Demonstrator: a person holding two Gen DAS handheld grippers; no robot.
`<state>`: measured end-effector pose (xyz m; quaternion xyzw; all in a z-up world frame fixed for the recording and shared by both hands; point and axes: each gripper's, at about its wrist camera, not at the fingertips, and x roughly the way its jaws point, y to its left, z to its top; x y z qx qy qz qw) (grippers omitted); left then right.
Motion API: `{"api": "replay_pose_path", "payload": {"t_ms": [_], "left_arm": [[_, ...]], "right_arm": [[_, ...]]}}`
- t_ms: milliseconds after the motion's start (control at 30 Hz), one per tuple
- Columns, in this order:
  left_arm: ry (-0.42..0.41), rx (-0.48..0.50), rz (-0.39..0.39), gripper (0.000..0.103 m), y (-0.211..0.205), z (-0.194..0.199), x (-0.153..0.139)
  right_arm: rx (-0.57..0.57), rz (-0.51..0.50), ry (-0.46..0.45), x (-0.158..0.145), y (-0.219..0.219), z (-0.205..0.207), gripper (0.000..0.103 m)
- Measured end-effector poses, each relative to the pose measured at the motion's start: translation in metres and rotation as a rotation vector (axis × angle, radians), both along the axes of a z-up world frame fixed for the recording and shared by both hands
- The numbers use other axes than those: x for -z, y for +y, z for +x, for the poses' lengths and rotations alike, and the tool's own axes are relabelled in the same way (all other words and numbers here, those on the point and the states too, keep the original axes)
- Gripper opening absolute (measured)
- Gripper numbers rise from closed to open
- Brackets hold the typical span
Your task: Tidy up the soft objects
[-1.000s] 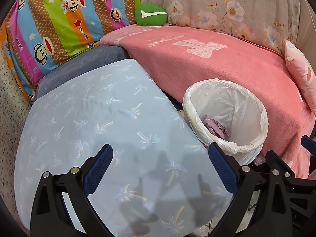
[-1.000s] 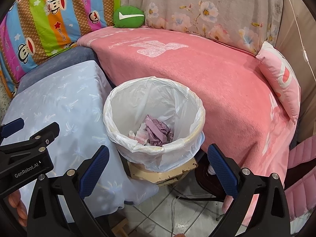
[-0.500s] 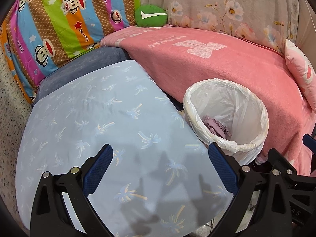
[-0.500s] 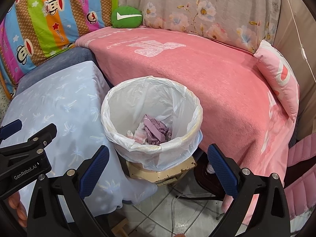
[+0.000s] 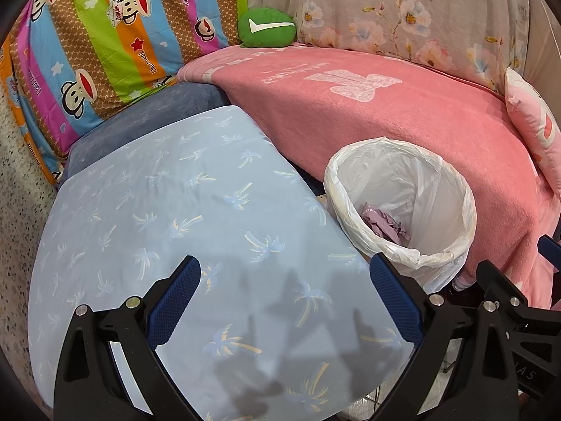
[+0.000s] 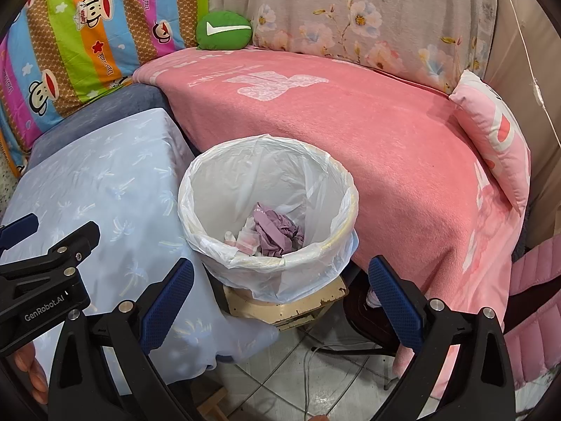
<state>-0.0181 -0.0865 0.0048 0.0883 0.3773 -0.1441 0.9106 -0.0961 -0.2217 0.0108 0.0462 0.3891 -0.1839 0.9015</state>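
A green round cushion (image 5: 266, 28) (image 6: 223, 31) with a white tick lies far back where the pink blanket (image 5: 385, 105) (image 6: 350, 122) meets the pillows. A pink pillow (image 5: 533, 122) (image 6: 494, 129) leans at the blanket's right end. My left gripper (image 5: 284, 301) hangs open and empty over the pale blue palm-print cloth (image 5: 168, 217) (image 6: 98, 189). My right gripper (image 6: 280, 294) is open and empty too, just in front of a bin with a white liner (image 6: 270, 161) (image 5: 399, 161). Crumpled purple fabric (image 6: 277, 231) (image 5: 382, 222) lies in the bin.
A striped monkey-print pillow (image 5: 105, 45) (image 6: 77, 35) and a floral pillow (image 5: 403, 14) (image 6: 350, 10) stand behind. The bin rests on a worn beige stool (image 6: 291, 307) above tiled floor (image 6: 298, 379). A pink padded chair (image 6: 536, 301) is at right. The left gripper's body (image 6: 42, 280) shows beside the right one.
Both views have slid slightly, with the bin drifting a little down and left in the right wrist view. Both grippers stay open and empty.
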Motion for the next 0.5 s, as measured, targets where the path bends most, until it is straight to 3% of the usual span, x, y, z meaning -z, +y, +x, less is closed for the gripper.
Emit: {"api": "replay_pose_path", "payload": {"t_ms": [500], "left_arm": [[-0.001, 0.000, 0.001, 0.093, -0.0011, -0.0001, 0.0001]], "right_arm": [[0.000, -0.001, 0.000, -0.0003, -0.0003, 0.0002, 0.098]]}}
